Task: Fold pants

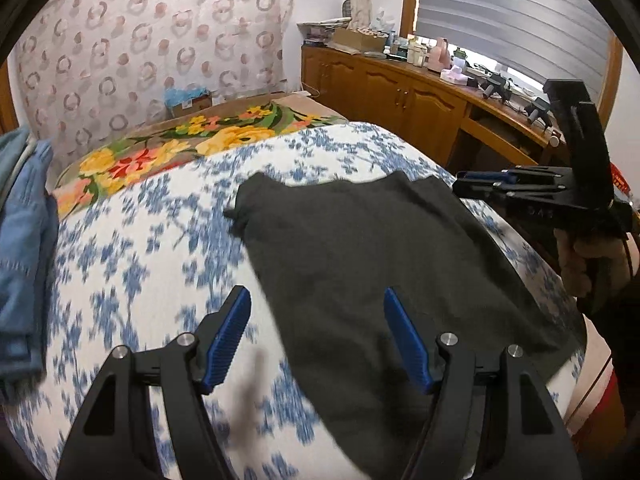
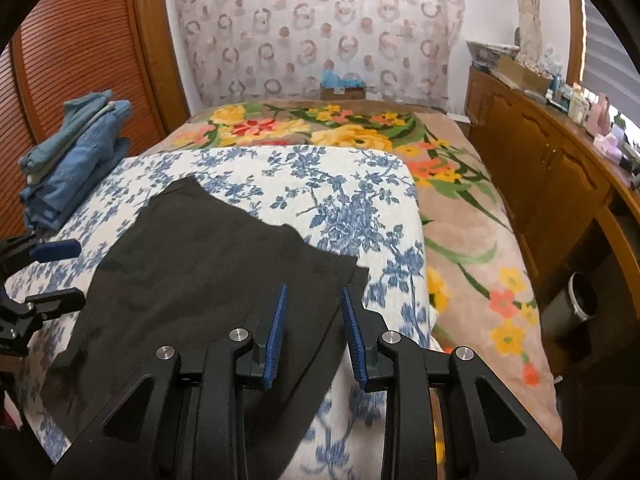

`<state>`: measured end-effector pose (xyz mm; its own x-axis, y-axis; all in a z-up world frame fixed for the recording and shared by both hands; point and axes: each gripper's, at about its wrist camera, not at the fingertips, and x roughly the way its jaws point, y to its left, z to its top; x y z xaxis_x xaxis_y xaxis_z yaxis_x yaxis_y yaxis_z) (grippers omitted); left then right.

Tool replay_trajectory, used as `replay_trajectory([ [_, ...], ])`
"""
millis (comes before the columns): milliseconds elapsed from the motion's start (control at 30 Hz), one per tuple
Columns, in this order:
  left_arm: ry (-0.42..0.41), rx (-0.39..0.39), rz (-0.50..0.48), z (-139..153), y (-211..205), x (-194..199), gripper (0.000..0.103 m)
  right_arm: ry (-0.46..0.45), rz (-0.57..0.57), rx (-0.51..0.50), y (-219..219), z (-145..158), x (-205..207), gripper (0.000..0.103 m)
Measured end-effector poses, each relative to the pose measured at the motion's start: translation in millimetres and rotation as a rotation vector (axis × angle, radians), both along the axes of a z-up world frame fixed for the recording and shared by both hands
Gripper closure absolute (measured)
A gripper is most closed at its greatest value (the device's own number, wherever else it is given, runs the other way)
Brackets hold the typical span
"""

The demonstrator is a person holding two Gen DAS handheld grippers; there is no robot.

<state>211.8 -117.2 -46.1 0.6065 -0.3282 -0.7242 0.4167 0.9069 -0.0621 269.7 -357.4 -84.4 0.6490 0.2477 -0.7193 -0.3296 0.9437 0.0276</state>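
Note:
Dark grey pants [image 1: 360, 256] lie folded flat on the blue-and-white floral bedspread [image 1: 132, 264]; they also show in the right wrist view [image 2: 208, 264]. My left gripper [image 1: 316, 304] is open and empty, hovering above the pants' near left edge. My right gripper [image 2: 313, 296] is open with a narrow gap and empty, above the pants' right corner. The right gripper also shows in the left wrist view [image 1: 464, 182] at the far right of the pants. The left gripper shows at the left edge of the right wrist view [image 2: 68, 272].
A stack of folded blue denim clothes [image 2: 72, 156] sits at the bed's left side. A flowered blanket [image 2: 460, 220] covers the far and right part of the bed. A wooden cabinet [image 2: 552, 168] with clutter runs along the right. A cardboard box [image 2: 342, 90] stands at the bed's far end.

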Motion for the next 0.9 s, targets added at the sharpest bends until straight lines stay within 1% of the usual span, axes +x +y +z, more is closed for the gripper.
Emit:
replay_trajectory([
  [167, 0.009, 0.012, -0.018, -8.2, -5.5, 17.8, 0.034, 0.031, 0.003, -0.013, -0.3, -8.7, 18.1, 0.077],
  [367, 0.037, 0.001, -0.034, -20.6, -7.0, 25.6, 0.034, 0.062, -0.004, -0.001, -6.3, -18.8, 30.6, 0.077],
  [533, 0.054, 0.022, -0.03, -29.5, -8.3, 29.2, 0.034, 0.052, -0.01, -0.009, -3.3, -17.3, 34.2, 0.084],
  [600, 0.062, 0.019, -0.03, -32.8, -7.8, 30.6, 0.034, 0.054, -0.003, -0.011, -1.7, -18.3, 33.8, 0.091],
  [667, 0.072, 0.018, -0.03, -35.6, -7.8, 32.0, 0.034, 0.056, -0.001, -0.018, -2.5, -18.3, 35.2, 0.096],
  [700, 0.064, 0.02, -0.032, -35.8, -8.2, 31.0, 0.034, 0.054, -0.001, -0.017, -3.1, -17.7, 34.8, 0.099],
  [800, 0.06, 0.024, -0.033, -36.0, -9.3, 29.2, 0.034, 0.032, -0.015, -0.008, -7.8, -13.5, 31.7, 0.101],
  [900, 0.061, 0.02, -0.032, -35.4, -10.0, 27.9, 0.034, -0.001, -0.062, -0.021, -14.7, -8.3, 29.2, 0.101],
])
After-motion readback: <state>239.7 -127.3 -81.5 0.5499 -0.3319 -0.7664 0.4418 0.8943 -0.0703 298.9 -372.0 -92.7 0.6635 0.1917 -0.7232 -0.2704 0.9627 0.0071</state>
